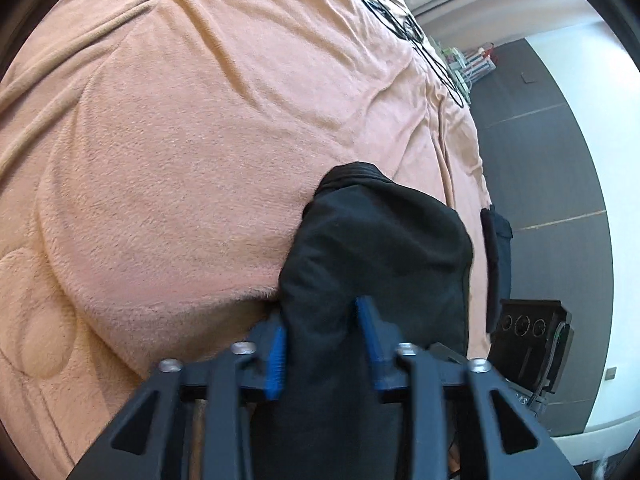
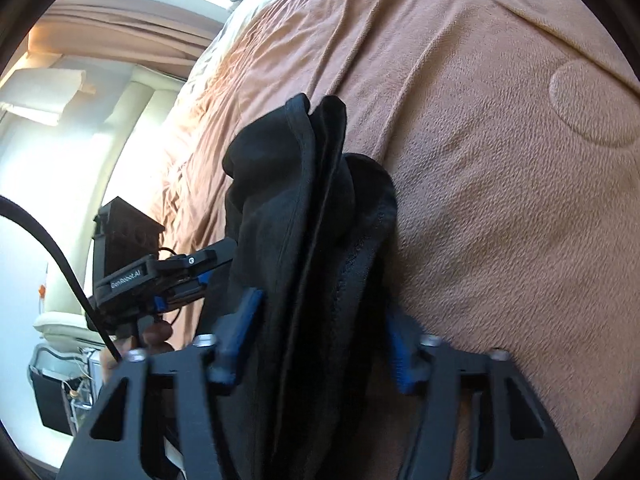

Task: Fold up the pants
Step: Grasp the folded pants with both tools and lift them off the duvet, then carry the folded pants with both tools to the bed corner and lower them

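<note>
Nearest in the left wrist view, the left gripper [image 1: 324,344] has its blue pads [image 1: 276,364] closed part-way on a thick bunch of the black pants [image 1: 372,248], the cloth filling the gap between them. In the right wrist view the right gripper [image 2: 316,344] likewise pinches a wad of the pants [image 2: 304,208] between its blue pads [image 2: 396,360], the jaws held fairly wide by the layered fabric. From each grip the pants run away from the camera, their long axis lined up with the fingers, the bunched end with its stitched band pointing out over the blanket [image 1: 180,140]. That peach fleece blanket, creased and embossed with circles, lies under and beyond the pants. In the right wrist view the left gripper [image 2: 200,276] shows to the left, touching the pants' edge, with a black cable [image 2: 60,256] crossing in front. Farther off, a black box with three round dials [image 1: 528,332] stands beyond the bed's edge on the dark floor [image 1: 532,168], and pale curtains [image 2: 132,16] hang at the back.
</note>
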Demonstrator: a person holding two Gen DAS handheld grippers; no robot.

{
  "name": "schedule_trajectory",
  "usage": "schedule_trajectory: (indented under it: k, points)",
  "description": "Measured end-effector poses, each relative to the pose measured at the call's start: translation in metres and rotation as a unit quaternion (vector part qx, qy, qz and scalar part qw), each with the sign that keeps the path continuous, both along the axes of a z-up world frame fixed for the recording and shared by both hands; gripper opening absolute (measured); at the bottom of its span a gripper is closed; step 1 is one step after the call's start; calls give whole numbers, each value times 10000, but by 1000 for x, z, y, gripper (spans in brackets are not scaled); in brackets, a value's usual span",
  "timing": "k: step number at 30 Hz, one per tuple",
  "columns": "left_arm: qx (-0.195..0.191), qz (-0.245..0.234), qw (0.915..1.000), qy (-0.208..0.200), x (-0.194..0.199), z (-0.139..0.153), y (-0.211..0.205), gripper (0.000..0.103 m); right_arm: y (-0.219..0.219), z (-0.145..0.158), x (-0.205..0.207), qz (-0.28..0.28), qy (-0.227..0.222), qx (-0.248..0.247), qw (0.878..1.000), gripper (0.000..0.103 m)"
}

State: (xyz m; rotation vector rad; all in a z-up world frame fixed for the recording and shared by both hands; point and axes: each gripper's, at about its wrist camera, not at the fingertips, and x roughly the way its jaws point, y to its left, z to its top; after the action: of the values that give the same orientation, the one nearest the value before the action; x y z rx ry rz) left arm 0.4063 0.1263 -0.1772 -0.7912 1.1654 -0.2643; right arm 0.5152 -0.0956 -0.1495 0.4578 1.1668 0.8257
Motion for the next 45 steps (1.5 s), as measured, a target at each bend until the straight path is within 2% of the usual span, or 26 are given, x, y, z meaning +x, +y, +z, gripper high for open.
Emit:
schedule_trajectory:
  k: [2,4,6,19,33,36,45]
  points:
    - [31,-54,10000,-56,-2,4,-4,12,-1,3,0,-23,-41,24,10000,29]
    - [88,-70,9997,-207,-5,13,-6,8,-2,9,-5,-19,-197,27,9998,25]
    - [116,-70,9994,-319,-8,21,-8,7,0,19,-12,9,-428,0,9991,23]
    - [295,-92,9891,-1442,-35,104,-27,7,1,69,-67,-84,-1602,86,9870,21]
    - [353,-435,9717,-2294,-44,170,-87,7,-71,132,-124,-429,-2742,-62,9607,21]
    - [474,-588,9668,-2440,-44,184,-110,7,-89,142,-137,-475,-2874,-94,9566,21]
    - [428,-892,9590,-2655,-45,205,-172,7,-144,163,-170,-734,-3127,-189,9468,21]
